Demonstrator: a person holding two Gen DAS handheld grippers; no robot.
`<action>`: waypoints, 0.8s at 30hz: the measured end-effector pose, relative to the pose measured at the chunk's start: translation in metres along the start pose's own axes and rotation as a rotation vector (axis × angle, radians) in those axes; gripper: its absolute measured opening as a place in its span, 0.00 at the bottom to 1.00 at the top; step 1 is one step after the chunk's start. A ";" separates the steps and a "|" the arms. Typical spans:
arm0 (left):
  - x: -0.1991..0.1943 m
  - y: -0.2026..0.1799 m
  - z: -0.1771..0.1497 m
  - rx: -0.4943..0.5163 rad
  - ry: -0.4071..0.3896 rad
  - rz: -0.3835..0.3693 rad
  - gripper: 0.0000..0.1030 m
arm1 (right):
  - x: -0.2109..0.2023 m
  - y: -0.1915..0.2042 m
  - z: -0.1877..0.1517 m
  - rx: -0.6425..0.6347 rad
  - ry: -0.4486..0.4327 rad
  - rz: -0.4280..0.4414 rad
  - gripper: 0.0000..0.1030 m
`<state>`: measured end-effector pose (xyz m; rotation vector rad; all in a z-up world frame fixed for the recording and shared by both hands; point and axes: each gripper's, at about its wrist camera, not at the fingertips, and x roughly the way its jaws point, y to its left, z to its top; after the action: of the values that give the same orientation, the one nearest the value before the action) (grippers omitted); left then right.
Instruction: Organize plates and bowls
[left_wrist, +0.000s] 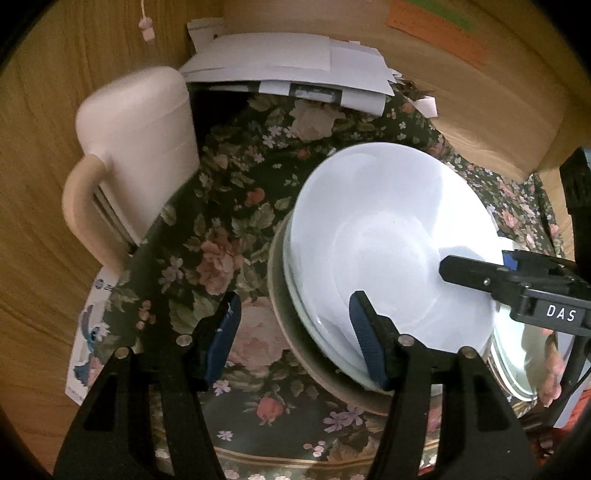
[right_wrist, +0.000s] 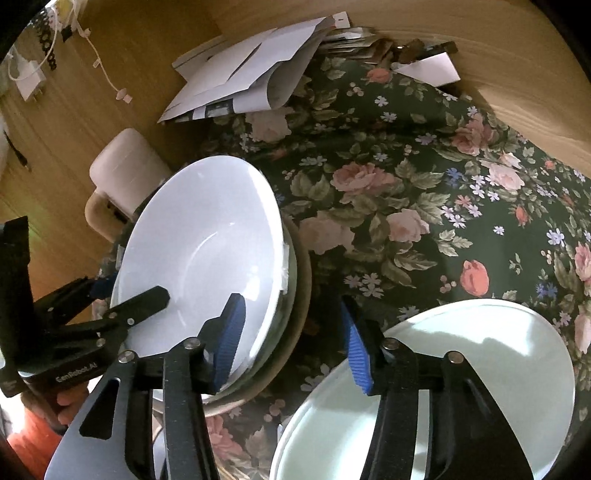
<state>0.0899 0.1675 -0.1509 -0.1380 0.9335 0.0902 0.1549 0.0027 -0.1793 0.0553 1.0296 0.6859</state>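
Both claws open, gripping nothing — the pale green round plate (right_wrist: 480, 369) lies just right of the right claw (right_wrist: 293, 332), nearer it vs. the left claw (left_wrist: 295, 336), whose right finger overlaps the white bowl stack (left_wrist: 388, 240).

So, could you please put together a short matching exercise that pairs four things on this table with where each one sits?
Things:
1. white bowl
2. cream mug
3. papers
4. pale green plate

Places:
A. at the far edge of the floral cloth
B. on top of the stack of dishes
C. under the right gripper
D. beside the stack, on its left

Pairs: 1-B, 2-D, 3-A, 4-C
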 end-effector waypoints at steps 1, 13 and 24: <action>0.002 0.000 0.000 -0.004 0.005 -0.009 0.59 | 0.002 0.001 0.000 0.000 0.007 0.003 0.44; 0.021 -0.003 -0.009 -0.044 0.024 -0.089 0.41 | 0.014 0.009 0.001 0.018 0.049 0.033 0.33; 0.010 -0.006 -0.002 -0.072 0.008 -0.070 0.41 | 0.004 0.016 0.005 0.018 0.000 -0.010 0.33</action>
<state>0.0953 0.1614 -0.1592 -0.2381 0.9328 0.0585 0.1524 0.0188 -0.1745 0.0660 1.0355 0.6677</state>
